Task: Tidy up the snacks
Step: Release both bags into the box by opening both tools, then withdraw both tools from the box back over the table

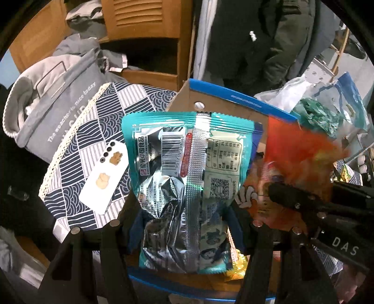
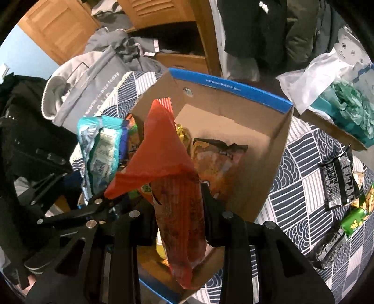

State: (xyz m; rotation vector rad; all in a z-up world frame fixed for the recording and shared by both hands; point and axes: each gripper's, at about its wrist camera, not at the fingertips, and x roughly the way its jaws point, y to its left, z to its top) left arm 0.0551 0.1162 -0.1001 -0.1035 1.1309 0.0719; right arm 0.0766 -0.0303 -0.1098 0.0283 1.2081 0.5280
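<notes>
Your right gripper [image 2: 180,224] pinches the red packet [image 2: 173,173], long axis upright, over the box [image 2: 268,149] at frame centre. Your left gripper [image 1: 184,222], spread, flanks the teal packet [image 1: 187,163] standing lengthwise inside it.

Patterned navy-and-white tablecloth [image 1: 77,149] with a white phone [image 1: 104,179] lying face down on it, beside a grey drawstring bag [image 1: 46,103], wooden cabinets [image 1: 140,21] and hanging dark coats [image 1: 264,35] behind.

Both wrist views look steeply down, close over the shared cardboard box [image 1: 224,105] on the patterned cloth [image 2: 303,187].
</notes>
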